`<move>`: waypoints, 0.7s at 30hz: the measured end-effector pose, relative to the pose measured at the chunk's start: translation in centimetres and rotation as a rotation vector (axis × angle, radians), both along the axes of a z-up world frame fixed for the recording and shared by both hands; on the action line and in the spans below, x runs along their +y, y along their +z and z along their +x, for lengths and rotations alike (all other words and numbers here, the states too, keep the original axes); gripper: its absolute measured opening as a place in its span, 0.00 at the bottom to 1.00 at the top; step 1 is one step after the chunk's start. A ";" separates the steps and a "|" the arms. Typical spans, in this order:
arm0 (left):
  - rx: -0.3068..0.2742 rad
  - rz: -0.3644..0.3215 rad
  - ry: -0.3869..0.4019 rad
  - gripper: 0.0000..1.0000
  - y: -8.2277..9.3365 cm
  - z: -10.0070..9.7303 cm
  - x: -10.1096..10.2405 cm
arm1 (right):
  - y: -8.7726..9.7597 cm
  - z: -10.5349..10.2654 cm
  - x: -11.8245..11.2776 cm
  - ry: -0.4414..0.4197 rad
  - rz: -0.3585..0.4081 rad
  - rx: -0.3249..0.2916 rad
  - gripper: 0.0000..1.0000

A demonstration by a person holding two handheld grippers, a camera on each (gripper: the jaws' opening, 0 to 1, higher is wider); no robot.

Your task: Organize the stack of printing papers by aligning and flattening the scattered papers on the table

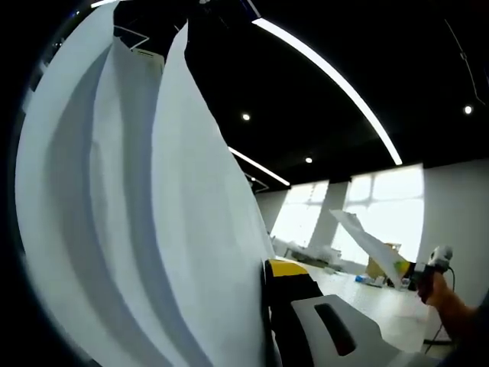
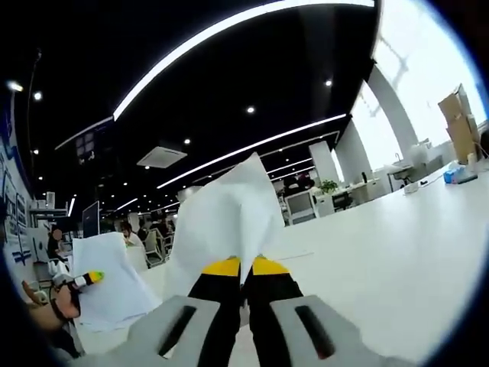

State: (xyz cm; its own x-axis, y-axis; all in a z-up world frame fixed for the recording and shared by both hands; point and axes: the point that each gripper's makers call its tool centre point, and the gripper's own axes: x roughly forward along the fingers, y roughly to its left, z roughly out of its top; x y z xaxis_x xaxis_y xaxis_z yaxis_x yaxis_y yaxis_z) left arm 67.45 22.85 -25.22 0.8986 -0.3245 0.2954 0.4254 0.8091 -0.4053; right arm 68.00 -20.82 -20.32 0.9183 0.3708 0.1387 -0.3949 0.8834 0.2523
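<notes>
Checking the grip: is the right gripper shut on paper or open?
Shut. In the right gripper view the right gripper has its yellow-tipped jaws pressed together on the lower edge of a paper, which stands up above them, off the table.

Papers (image 1: 145,222): white sheets, bowed, upright, close to cam, covering left half of view
Left gripper (image 1: 269,306): yellow-tipped jaw at bottom, pressed against sheets' right edge
Right gripper (image 1: 416,274): far right, hand (image 1: 447,302) behind it, holding tilted sheet (image 1: 370,241)
Table (image 1: 386,306): white, beyond jaw
Ceiling (image 1: 336,92): dark, long light strips
</notes>
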 end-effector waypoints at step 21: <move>0.002 0.004 0.000 0.09 -0.1 0.0 -0.1 | 0.4 -0.2 1.0 0.029 0.001 -0.008 0.00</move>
